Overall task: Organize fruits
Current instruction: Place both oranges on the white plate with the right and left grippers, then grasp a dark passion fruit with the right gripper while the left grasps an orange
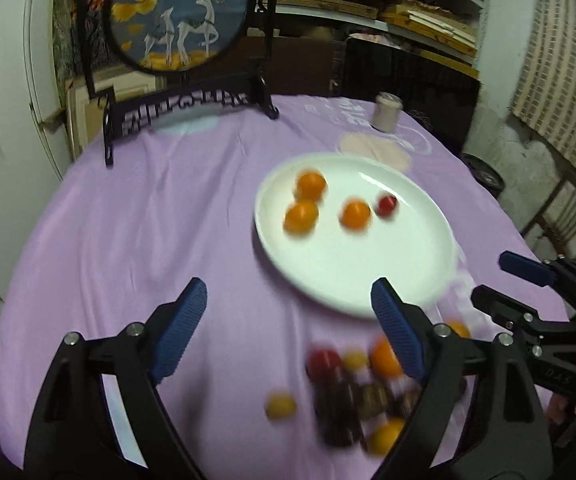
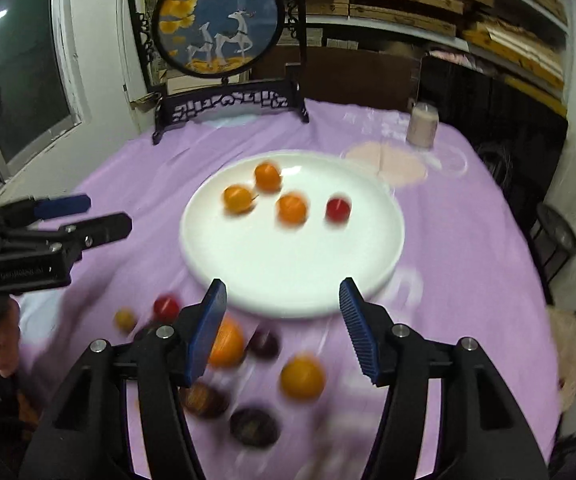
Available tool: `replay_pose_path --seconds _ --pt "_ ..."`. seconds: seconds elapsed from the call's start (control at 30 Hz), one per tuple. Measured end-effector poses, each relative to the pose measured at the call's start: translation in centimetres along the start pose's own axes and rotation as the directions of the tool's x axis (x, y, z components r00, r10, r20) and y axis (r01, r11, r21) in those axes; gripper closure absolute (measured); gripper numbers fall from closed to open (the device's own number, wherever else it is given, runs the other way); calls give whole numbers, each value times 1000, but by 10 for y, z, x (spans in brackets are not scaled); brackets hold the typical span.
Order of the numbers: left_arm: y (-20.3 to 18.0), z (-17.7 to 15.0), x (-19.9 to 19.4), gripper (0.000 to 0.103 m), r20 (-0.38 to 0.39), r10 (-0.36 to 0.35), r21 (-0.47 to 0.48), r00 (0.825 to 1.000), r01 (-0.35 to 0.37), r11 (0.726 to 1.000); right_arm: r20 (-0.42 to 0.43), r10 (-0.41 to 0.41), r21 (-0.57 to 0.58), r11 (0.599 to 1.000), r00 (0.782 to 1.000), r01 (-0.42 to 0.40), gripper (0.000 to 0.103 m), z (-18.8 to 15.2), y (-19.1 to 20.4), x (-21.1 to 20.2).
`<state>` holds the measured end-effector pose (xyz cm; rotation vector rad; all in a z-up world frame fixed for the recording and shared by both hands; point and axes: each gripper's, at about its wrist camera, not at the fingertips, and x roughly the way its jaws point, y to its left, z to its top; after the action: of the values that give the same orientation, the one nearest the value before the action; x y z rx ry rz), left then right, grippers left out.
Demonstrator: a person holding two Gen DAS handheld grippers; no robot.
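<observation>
A white plate (image 1: 348,264) (image 2: 288,260) on the purple cloth holds three small oranges (image 1: 302,216) (image 2: 292,209) and a red fruit (image 1: 386,205) (image 2: 338,209). Loose fruit lies in front of the plate, blurred: an orange (image 1: 384,356) (image 2: 302,376), a red fruit (image 1: 324,364) (image 2: 166,306), a yellow one (image 1: 281,406) (image 2: 124,319) and several dark ones (image 1: 340,400) (image 2: 253,426). My left gripper (image 1: 288,288) (image 2: 107,214) is open above the cloth, left of the plate, holding nothing. My right gripper (image 2: 282,284) (image 1: 492,280) is open over the plate's near rim, holding nothing.
A round painted screen (image 1: 179,16) (image 2: 219,24) on a black stand sits at the table's far edge. A pale jar (image 1: 386,112) (image 2: 422,126) stands at the back right. Shelves line the far wall. A chair (image 2: 556,240) is beside the table's right edge.
</observation>
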<state>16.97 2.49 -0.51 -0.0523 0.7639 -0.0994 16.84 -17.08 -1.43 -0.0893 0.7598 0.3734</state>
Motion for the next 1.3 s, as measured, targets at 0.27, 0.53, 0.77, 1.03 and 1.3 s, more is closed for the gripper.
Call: replay_pose_path --seconds 0.27,0.53,0.77,1.03,1.3 --pt "4 -59 -28 17 -15 12 2 1000 -12 1000 -11 -31 23 999 999 31 44 -35 7 -31" --pt "-12 -95 -35 17 -73 -52 57 996 56 997 -137 3 21 1000 991 -1 44 -82 16 -6" --pt "-30 -111 -36 17 -117 -96 84 989 106 991 -160 -18 -36 999 987 13 51 -91 25 31" --pt "-46 -112 -31 17 -142 -101 81 985 113 990 -119 26 34 999 993 -22 65 -97 3 14" --pt "-68 -110 -16 21 -176 -128 71 976 142 987 -87 -91 102 990 992 99 64 -131 -46 -31"
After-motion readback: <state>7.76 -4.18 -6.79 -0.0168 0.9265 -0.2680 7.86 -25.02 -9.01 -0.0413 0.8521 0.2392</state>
